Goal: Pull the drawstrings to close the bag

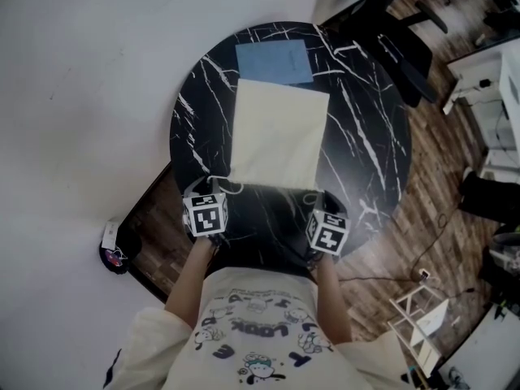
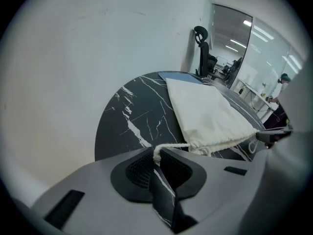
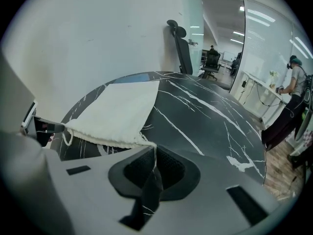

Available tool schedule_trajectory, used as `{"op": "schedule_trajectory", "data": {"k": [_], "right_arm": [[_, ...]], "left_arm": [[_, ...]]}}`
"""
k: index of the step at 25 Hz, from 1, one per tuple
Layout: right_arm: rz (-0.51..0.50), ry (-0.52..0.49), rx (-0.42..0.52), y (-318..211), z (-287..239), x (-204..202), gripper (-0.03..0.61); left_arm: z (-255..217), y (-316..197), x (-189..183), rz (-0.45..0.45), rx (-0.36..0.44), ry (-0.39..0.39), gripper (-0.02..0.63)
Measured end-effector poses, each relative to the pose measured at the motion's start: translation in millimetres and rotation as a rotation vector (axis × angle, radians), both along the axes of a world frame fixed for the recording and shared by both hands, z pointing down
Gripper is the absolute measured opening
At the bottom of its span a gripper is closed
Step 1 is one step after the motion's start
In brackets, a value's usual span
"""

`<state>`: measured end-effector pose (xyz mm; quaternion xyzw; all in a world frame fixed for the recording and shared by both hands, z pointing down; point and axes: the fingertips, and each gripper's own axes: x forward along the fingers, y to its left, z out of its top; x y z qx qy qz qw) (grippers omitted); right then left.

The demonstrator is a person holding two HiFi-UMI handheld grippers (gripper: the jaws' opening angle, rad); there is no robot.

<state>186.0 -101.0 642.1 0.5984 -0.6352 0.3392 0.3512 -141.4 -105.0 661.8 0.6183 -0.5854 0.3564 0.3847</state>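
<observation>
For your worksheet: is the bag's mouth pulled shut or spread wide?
Spread wide: the bag has its near edge almost full width, puckered only at the corners.

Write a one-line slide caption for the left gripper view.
Left tongs pinch the white drawstring of a cream bag lying flat on a black marble table.

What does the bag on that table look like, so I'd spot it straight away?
Find the round black table veined with white. Two flat things lie on it: a blue sheet at the far side and, nearer the person, the cream bag. Only the bag has a gathered near edge, with a white drawstring at each corner pinched by the left gripper and right gripper.
</observation>
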Motion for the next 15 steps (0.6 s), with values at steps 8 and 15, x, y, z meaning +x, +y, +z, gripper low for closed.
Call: {"op": "schedule_trajectory", "data": {"k": [8,15], "right_arm": [[0.044,0.000,0.001,0,3,16,0.026],[0.075,-0.028,0.005,4,3,26,0.026]], "left_arm": [[-2,-1,-29,-0.097,0.005,-0.012,0.074],[-1,3,-51,-0.187,-0.010,0.005,0.074]]}}
